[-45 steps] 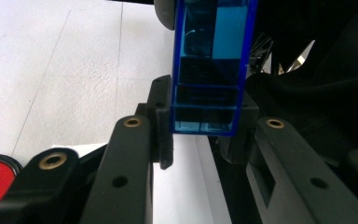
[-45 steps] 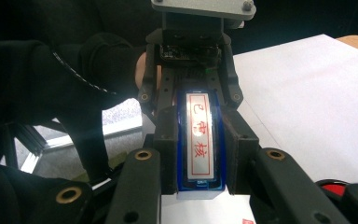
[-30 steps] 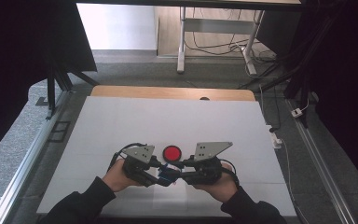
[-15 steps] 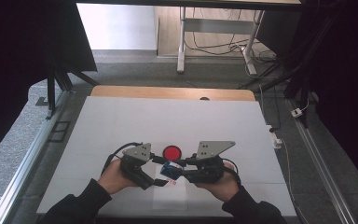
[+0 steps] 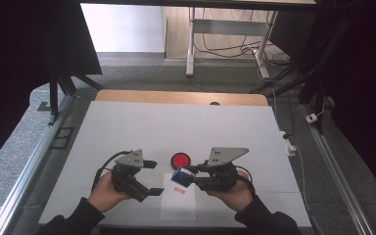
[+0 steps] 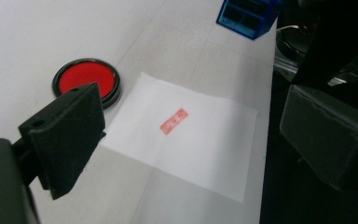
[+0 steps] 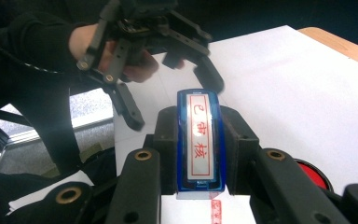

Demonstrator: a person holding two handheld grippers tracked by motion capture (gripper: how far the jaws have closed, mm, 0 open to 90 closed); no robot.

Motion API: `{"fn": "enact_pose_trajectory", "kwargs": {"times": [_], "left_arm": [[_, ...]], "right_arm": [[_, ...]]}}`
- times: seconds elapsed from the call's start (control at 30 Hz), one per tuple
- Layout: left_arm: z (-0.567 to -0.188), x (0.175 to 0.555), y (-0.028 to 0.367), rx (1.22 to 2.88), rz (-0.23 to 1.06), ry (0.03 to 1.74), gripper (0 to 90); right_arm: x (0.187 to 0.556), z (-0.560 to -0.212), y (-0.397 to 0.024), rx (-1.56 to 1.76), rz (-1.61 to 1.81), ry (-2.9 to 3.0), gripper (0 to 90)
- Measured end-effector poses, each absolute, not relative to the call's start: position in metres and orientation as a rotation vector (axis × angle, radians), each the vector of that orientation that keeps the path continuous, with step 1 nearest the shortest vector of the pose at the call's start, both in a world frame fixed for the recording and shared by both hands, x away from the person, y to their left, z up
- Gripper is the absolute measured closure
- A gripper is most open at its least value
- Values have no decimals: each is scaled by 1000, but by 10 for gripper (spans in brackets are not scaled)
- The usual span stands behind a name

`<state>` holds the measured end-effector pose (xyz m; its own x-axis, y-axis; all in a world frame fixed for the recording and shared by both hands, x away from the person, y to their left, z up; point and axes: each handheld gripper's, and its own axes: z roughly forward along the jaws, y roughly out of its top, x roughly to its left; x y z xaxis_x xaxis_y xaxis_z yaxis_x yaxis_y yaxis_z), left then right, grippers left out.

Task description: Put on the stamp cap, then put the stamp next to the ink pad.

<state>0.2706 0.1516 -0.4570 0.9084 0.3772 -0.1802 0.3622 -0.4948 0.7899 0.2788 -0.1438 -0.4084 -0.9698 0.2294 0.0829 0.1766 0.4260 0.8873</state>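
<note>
Stamp (image 7: 199, 140): a blue, translucent rectangular block with a white label framed in red and bearing red characters. It sits lengthwise at the centre of the right gripper view, label facing the camera. In the high view it is lifted clear of the sheet, just right of the frame's lower centre.
Paper (image 6: 186, 135): a white sheet lying flat on the white table, in the middle of the left gripper view.
Stamped mark (image 6: 174, 121): a small red rectangular print near the sheet's middle, slanted in that view.
Ink pad (image 6: 86, 79): a round red pad in a black rim, open, upper left of that view, just beside the sheet's corner.
</note>
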Motion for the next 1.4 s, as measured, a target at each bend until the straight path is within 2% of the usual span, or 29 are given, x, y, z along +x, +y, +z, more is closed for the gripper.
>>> {"fn": "enact_pose_trajectory", "kwargs": {"times": [0.4,0.97,1.4], "left_arm": [[-461,246,185,2103,65,687,0],[-472,206,233,2038,142,879,0],[-477,191,249,2040,188,968,0]], "right_arm": [[279,-409,-146,403,1582,2605,708],[281,-412,-155,461,1529,2587,707],[283,-414,-163,519,1496,2571,707]]}}
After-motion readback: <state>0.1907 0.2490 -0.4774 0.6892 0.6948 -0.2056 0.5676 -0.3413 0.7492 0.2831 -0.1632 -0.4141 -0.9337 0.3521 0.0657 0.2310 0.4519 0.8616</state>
